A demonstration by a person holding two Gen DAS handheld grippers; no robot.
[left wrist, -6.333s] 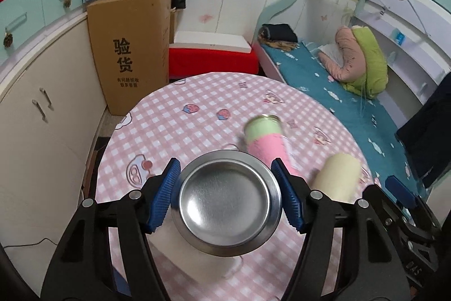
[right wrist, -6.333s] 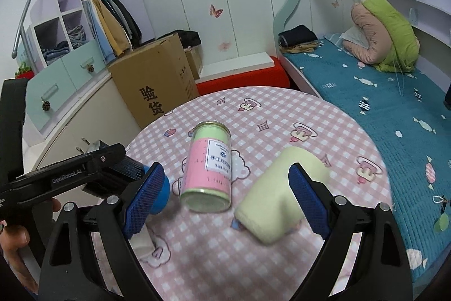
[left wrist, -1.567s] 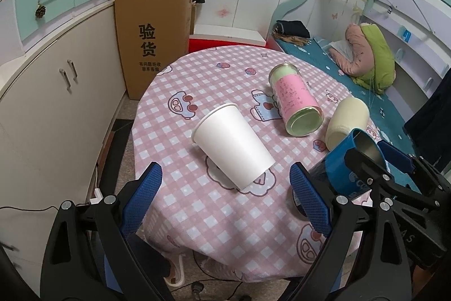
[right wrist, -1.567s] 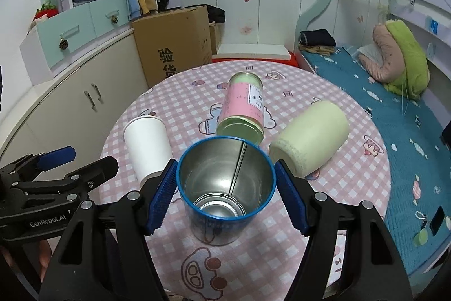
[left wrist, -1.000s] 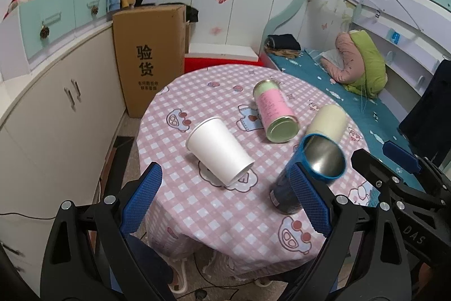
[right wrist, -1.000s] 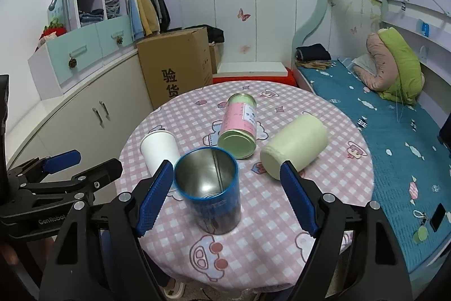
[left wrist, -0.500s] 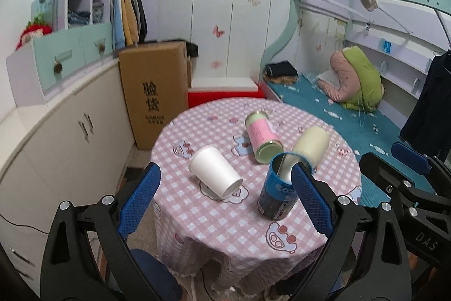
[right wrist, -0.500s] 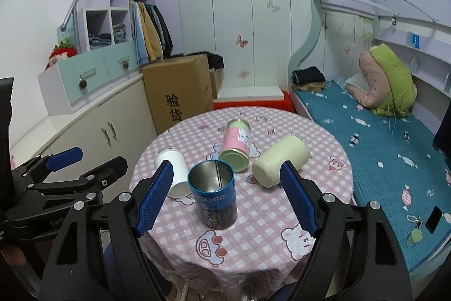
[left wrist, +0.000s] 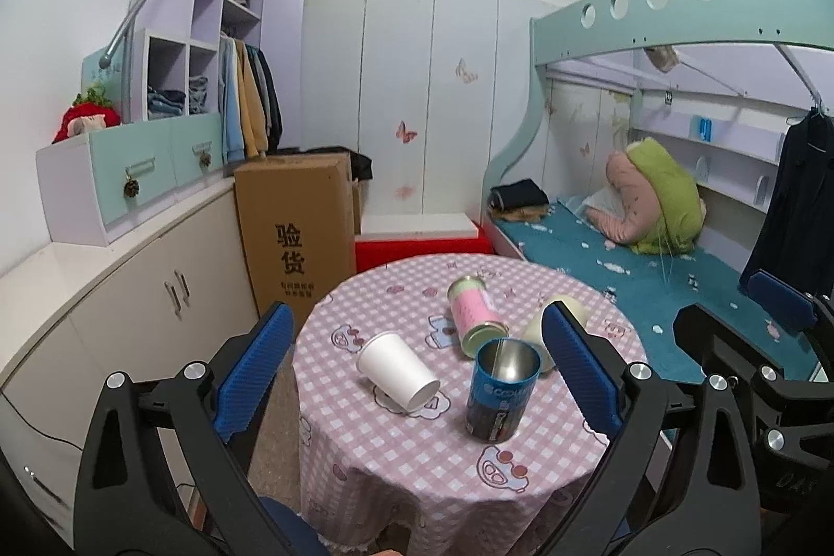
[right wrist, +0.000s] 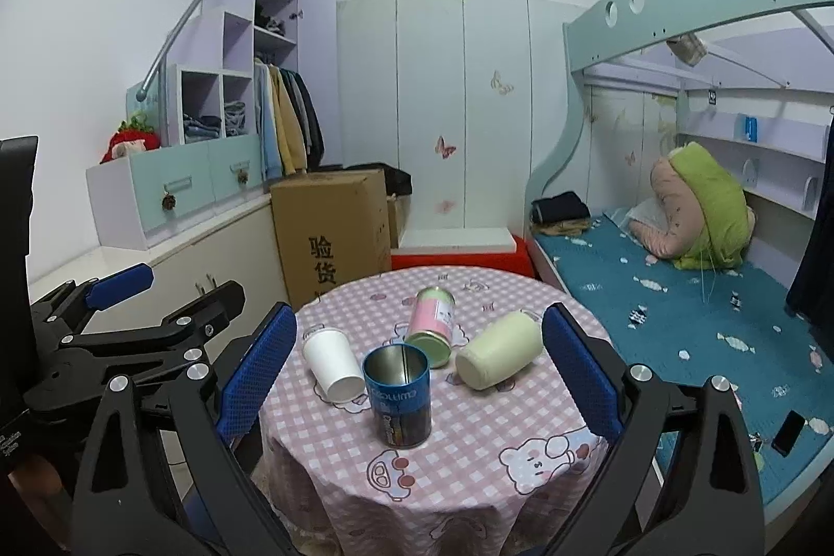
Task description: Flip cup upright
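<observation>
A blue metal cup point(left wrist: 499, 389) stands upright, mouth up, near the front of the round pink-checked table point(left wrist: 469, 467); it also shows in the right wrist view point(right wrist: 399, 399). A white paper cup point(left wrist: 397, 371) point(right wrist: 332, 370), a pink can point(left wrist: 473, 315) point(right wrist: 432, 325) and a cream cup point(right wrist: 499, 349) lie on their sides around it. My left gripper point(left wrist: 417, 373) and my right gripper point(right wrist: 417, 373) are both open, empty, and held well back from the table.
A cardboard box point(left wrist: 297, 238) stands behind the table on the left, by a low white cabinet point(left wrist: 120, 295). A bunk bed with a teal mattress point(left wrist: 625, 264) runs along the right. A red low bench point(left wrist: 422, 248) is behind the table.
The left gripper let go of the blue cup, the right gripper took it, set it upright on the table and released it. Both grippers have since pulled back and away from the table.
</observation>
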